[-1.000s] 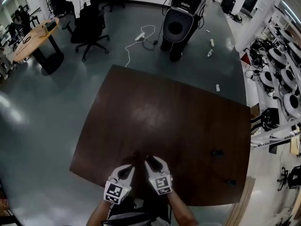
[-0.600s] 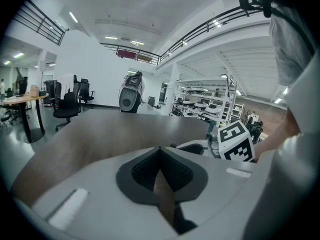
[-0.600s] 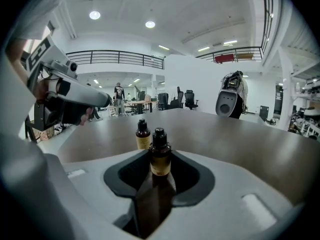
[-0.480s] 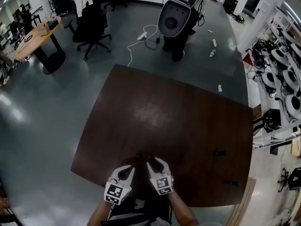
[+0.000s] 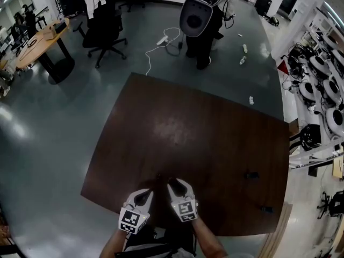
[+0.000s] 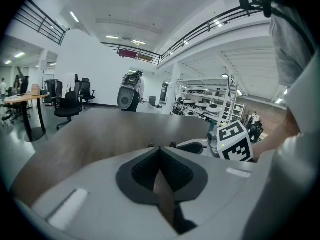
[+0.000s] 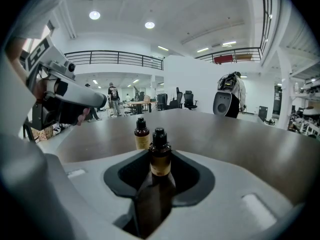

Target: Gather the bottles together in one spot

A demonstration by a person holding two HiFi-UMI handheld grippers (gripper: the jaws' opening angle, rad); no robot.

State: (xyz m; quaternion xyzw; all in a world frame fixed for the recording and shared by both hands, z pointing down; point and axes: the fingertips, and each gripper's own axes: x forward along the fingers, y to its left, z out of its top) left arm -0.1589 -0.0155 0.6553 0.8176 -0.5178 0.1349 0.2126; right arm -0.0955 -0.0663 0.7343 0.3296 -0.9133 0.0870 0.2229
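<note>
Office chairs (image 5: pixel 105 31) and a tall dark machine (image 5: pixel 199 20) ringed the brown worktop (image 5: pixel 183 117). My right tool (image 5: pixel 170 181) was clamped on one bottle (image 7: pixel 160 153), just beside a second bottle (image 7: pixel 142 134) near the front edge, so that pair looked gathered. My left tool (image 6: pixel 160 148) was pinched closed and empty. Well apart on the right sat a small dark speck (image 5: pixel 248 174) and a farther speck (image 5: pixel 265 209). They may have been more bottles, but they were too small to tell. Bare worktop lay between.
</note>
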